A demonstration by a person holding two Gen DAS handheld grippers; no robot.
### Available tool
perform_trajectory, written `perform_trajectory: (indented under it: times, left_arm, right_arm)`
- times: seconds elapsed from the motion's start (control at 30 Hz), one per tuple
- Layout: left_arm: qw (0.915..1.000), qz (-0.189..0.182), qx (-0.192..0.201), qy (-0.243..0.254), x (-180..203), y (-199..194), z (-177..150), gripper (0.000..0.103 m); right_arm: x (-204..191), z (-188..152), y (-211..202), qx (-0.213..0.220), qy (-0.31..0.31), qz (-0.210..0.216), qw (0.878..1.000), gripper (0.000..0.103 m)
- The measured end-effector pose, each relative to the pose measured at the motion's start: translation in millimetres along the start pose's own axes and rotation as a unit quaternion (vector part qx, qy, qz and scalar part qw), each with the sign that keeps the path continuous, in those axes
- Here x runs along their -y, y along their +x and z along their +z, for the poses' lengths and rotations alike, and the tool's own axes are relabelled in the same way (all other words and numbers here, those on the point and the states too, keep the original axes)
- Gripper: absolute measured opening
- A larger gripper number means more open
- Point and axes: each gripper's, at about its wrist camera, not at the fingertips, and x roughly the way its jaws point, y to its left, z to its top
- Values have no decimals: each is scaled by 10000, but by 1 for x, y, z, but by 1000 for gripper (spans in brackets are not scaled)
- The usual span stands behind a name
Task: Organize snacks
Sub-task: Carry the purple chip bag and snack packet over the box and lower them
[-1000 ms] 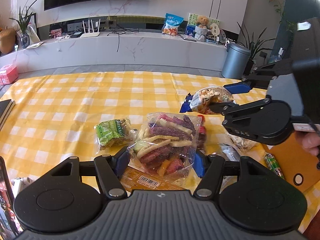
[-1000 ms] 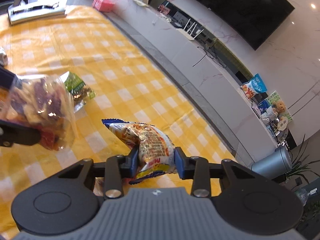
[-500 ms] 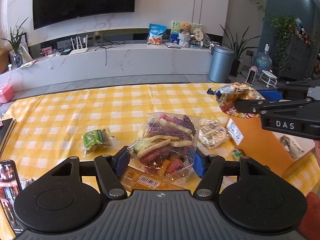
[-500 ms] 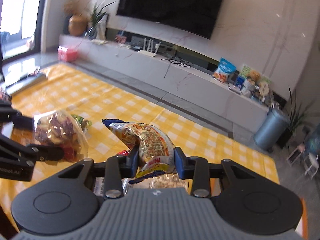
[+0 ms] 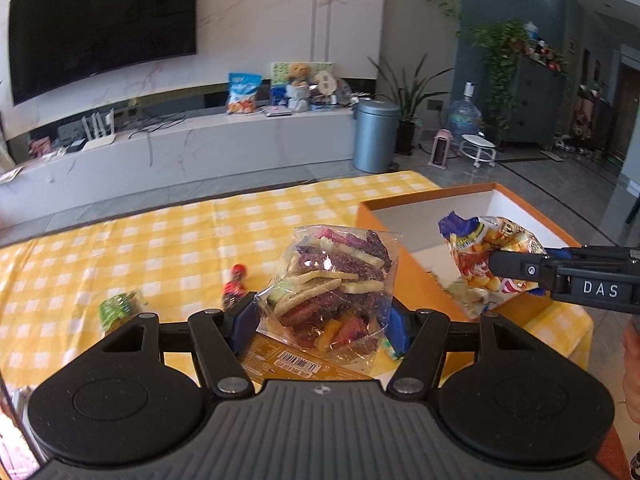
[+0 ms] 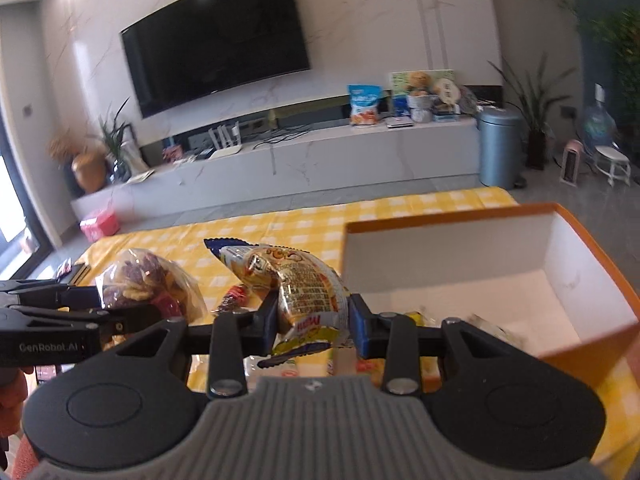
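My left gripper [image 5: 322,326] is shut on a clear bag of purple and yellow vegetable chips [image 5: 334,284], held above the yellow checked tablecloth [image 5: 160,248]. My right gripper [image 6: 312,322] is shut on a yellow snack packet [image 6: 300,284] with a blue end. In the left wrist view the packet [image 5: 486,256] hangs over the near left part of the orange box [image 5: 400,276]. In the right wrist view the white-lined orange box [image 6: 600,256] lies open to the right, and the chips bag [image 6: 148,280] hangs at the left.
A few wrapped snacks lie in the box bottom [image 6: 480,320]. A green packet [image 5: 120,306] and a red wrapped sweet [image 5: 236,284] lie on the cloth at left, an orange barcoded pack [image 5: 296,364] under my left gripper. A phone [image 6: 74,270] lies at the far table edge.
Both grippers have swung right with their bags, toward the orange box, which has come into view. The right gripper has rolled back upright, and the snack packet now hangs over the box.
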Motion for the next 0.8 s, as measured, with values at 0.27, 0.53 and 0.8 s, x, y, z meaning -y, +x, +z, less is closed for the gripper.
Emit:
perform_trajectory:
  times: [0.27,0.53,0.8]
  left_arm:
    - [9980,-357,149,507,46,18,18,73]
    - [9883,-546,256,1404,94,64,46,73]
    - [9731,-555,10,2237,127,112,44,73]
  right_arm:
    - [39,-12,-37,267,351,-425,9981,35]
    - [67,1,-23,246,620,-667,9955,35]
    - [105,7,9,-60,724,-1227,9898,35]
